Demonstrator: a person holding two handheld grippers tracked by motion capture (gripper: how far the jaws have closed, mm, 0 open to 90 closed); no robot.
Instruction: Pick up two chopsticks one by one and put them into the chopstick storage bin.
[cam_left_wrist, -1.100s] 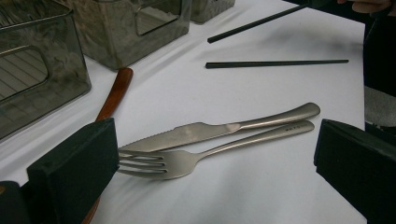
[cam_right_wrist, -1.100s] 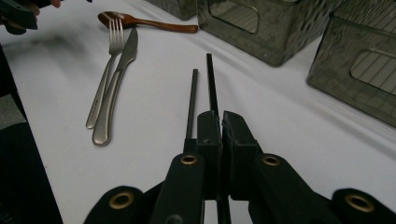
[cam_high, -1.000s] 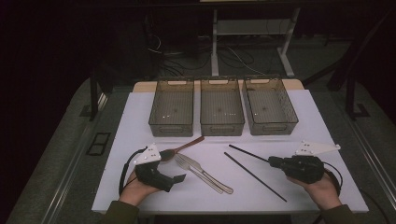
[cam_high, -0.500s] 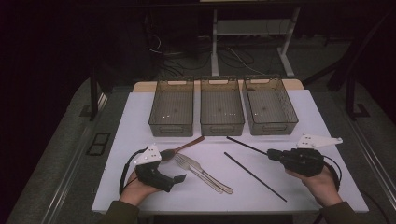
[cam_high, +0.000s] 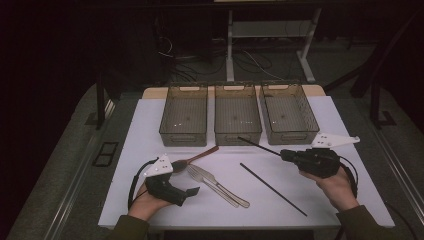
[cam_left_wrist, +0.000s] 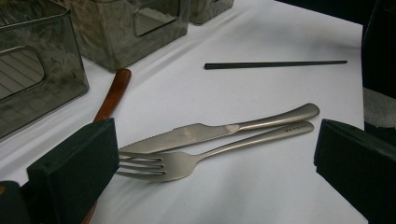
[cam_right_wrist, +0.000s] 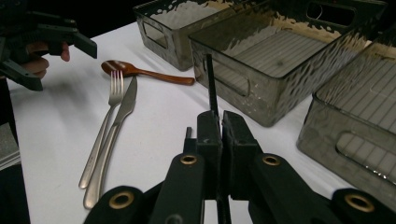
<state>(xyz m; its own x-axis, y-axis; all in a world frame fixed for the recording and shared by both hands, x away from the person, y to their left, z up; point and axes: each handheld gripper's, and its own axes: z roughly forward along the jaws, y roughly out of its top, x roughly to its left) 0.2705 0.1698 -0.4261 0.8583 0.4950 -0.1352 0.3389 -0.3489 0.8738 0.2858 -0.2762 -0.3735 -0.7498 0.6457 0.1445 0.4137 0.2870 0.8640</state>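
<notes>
Now the right gripper (cam_high: 286, 154) is pinching one black chopstick (cam_high: 257, 145) between its closed jaws, holding it off the desk (cam_high: 350, 200) so that the stick is slanting toward the front wall of the middle bin (cam_high: 237, 115). In the right gripper view the jaws are pressing flat together on the chopstick (cam_right_wrist: 210, 84), whose free end is poking up in front of that bin (cam_right_wrist: 261, 56). The second chopstick (cam_high: 272, 182) is lying loose on the white desk, between the held one and the near edge, apart from everything else.

The left gripper (cam_high: 192, 192) is sitting low at the near left of the desk with its jaws standing wide and gripping nothing. In the left gripper view the two black pads are framing a fork (cam_left_wrist: 187, 161) and a knife (cam_left_wrist: 219, 130) lying side by side and touching, with the loose chopstick (cam_left_wrist: 275, 64) farther off. A brown wooden spoon (cam_high: 197, 156) is lying just beyond the left gripper, its handle pointing toward the left bin (cam_high: 183, 116). A right bin (cam_high: 289, 114) is standing beside the middle one, all three in a row at the far side.
</notes>
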